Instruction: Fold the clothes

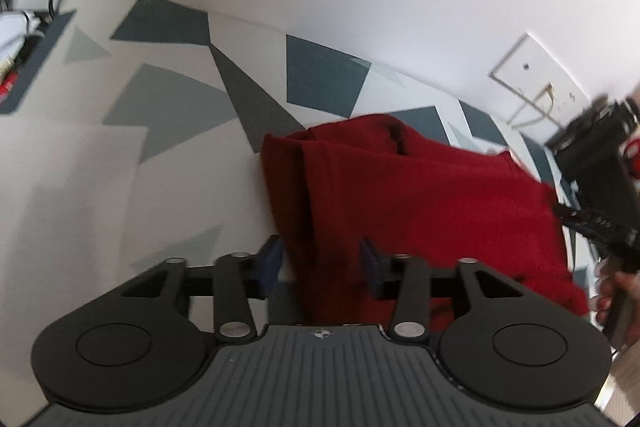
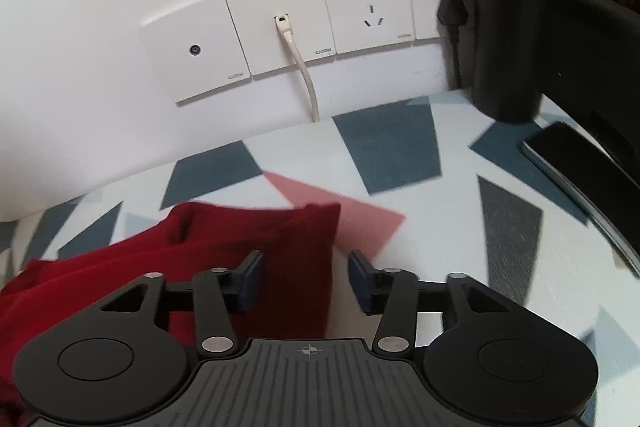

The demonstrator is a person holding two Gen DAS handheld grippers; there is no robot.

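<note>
With both claws, left (image 1: 320, 263) and right (image 2: 306, 277), parted over the shirt (image 1: 420, 203): folded partway, probably one more fold needed.

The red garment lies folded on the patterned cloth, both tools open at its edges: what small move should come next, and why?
Probably lift both tools away. The red garment lies folded, and the left tool and right tool stand open, pads not pressing it.
</note>
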